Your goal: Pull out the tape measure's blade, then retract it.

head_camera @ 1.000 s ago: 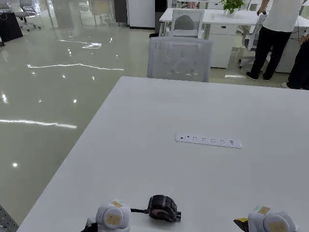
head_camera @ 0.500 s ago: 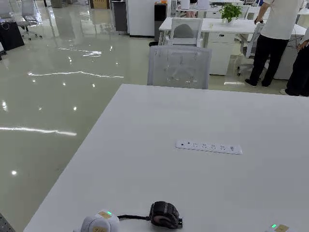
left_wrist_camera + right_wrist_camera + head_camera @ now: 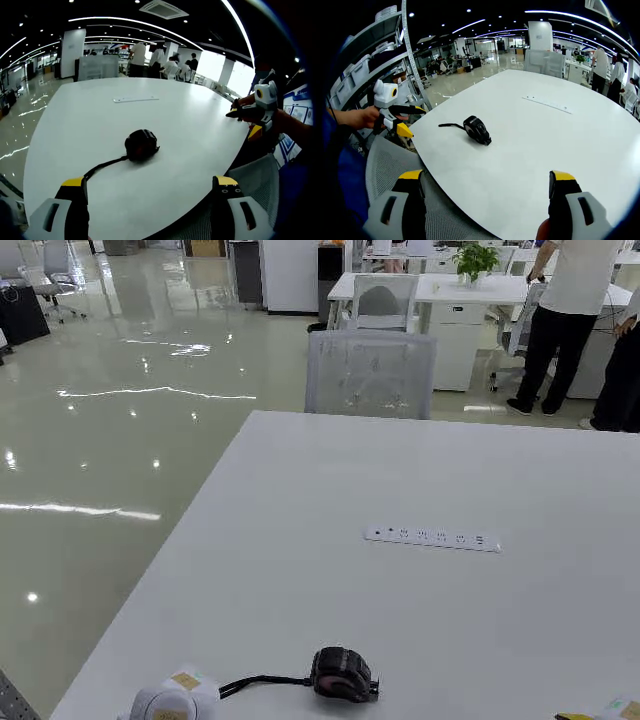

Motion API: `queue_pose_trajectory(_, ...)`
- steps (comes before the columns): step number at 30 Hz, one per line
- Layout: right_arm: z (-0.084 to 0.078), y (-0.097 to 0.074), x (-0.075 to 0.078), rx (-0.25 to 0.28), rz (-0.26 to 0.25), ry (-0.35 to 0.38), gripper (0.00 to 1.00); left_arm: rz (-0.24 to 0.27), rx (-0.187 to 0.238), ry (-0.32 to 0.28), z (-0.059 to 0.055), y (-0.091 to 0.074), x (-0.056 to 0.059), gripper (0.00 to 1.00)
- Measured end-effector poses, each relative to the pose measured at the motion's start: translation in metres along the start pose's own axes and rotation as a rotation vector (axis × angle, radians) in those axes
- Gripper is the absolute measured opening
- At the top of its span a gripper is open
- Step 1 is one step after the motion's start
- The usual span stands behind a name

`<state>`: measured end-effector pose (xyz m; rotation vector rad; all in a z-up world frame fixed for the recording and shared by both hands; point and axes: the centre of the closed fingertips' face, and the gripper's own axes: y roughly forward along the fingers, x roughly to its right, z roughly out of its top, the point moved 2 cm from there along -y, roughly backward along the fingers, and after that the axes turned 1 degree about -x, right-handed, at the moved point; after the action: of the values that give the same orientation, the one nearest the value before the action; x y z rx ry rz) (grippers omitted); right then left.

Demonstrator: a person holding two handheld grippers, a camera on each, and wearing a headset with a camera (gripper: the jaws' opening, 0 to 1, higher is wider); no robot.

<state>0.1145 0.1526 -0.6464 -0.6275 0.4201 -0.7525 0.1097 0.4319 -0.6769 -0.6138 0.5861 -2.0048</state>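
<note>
**Jaws spread, nothing gripped**

My left gripper (image 3: 150,182) holds its yellow-tipped jaws wide apart on nothing, and so does my right gripper (image 3: 486,175). Ahead of both, clear of the jaws, the black rounded tape measure (image 3: 141,145) lies near the front edge of the white table (image 3: 400,470). Its black strap (image 3: 102,167) trails leftward. Beyond lies a white power strip (image 3: 432,536).
</note>
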Motion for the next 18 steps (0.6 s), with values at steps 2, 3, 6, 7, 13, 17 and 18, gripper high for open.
queue_pose_trajectory(2, 0.0, -0.006, -0.001, 0.003, -0.007, -0.003, 1.0, -0.007, -0.003, 0.0, -0.001, -0.005, 0.002, 1.0)
queue_pose_trajectory(3, 0.001, -0.009, -0.001, 0.005, -0.009, -0.005, 1.0, -0.01, -0.003, 0.001, -0.002, -0.008, 0.003, 1.0)
queue_pose_trajectory(6, 0.001, -0.015, -0.003, 0.006, -0.017, -0.011, 1.0, -0.012, -0.007, 0.015, -0.002, -0.017, 0.003, 1.0)
queue_pose_trajectory(7, 0.001, -0.017, -0.004, 0.008, -0.018, -0.013, 1.0, -0.013, -0.006, 0.014, -0.002, -0.02, 0.003, 1.0)
queue_pose_trajectory(13, 0.001, -0.028, -0.008, 0.002, -0.028, -0.032, 1.0, -0.007, -0.008, 0.034, -0.001, -0.037, -0.004, 1.0)
queue_pose_trajectory(17, 0.0, -0.036, -0.008, -0.009, -0.046, -0.04, 1.0, 0.015, 0.006, 0.038, 0.001, -0.048, -0.01, 1.0)
queue_pose_trajectory(18, 0.001, -0.04, -0.008, -0.002, -0.051, -0.045, 1.0, 0.023, 0.009, 0.038, 0.001, -0.051, -0.013, 1.0)
